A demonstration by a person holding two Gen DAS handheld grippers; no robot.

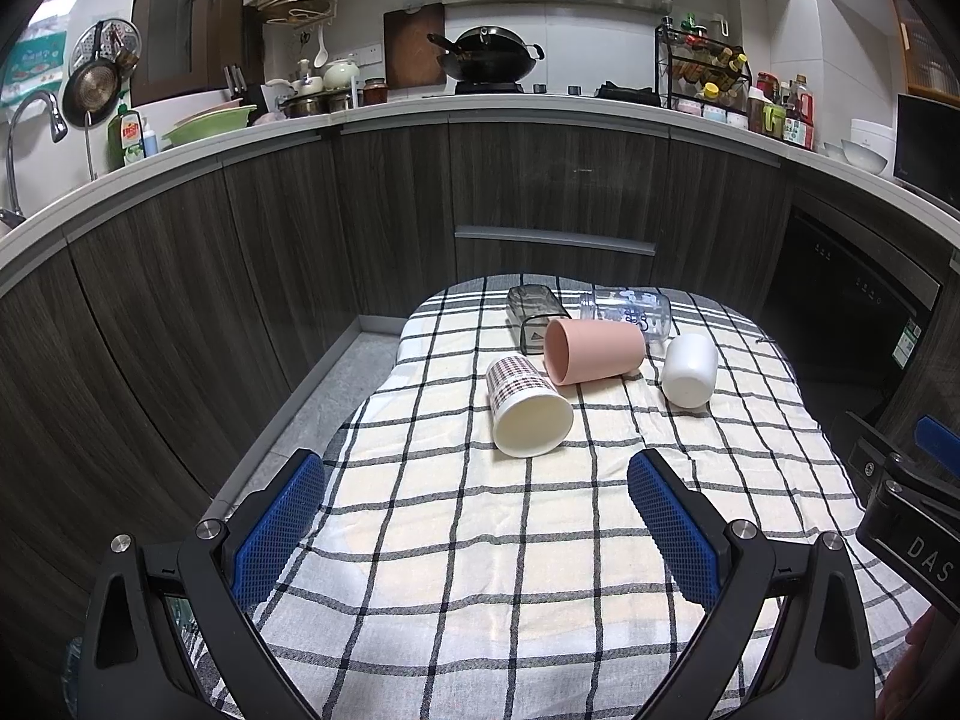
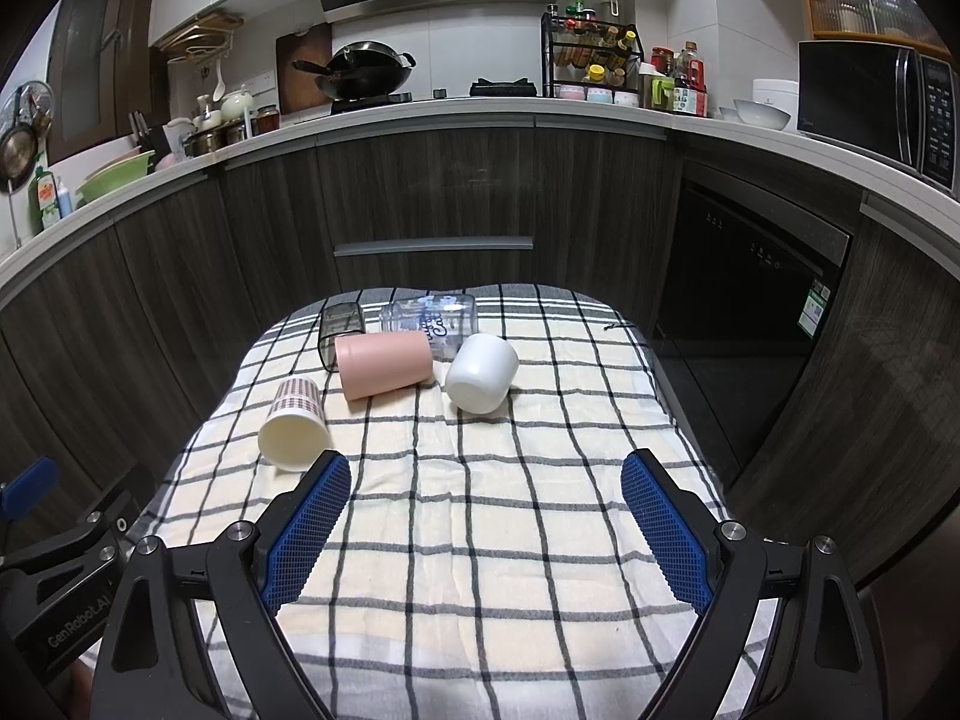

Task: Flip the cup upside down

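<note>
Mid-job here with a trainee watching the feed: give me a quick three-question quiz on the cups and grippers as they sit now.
1. True or false: the pink cup stands upright.
2. How many cups lie on the checked cloth?
3. Which cup is nearest the left gripper: A plaid cup, B white cup, C clear cup?

Key: 1 false, it lies on its side. 2 five, counting the dark see-through cup. 3 A. The right gripper is open too.

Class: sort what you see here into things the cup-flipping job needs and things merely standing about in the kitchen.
Job:
plaid paper cup
pink cup
white cup
smoky square cup
clear printed cup
left tool
right tool

Standing about:
wok
spice rack
microwave
</note>
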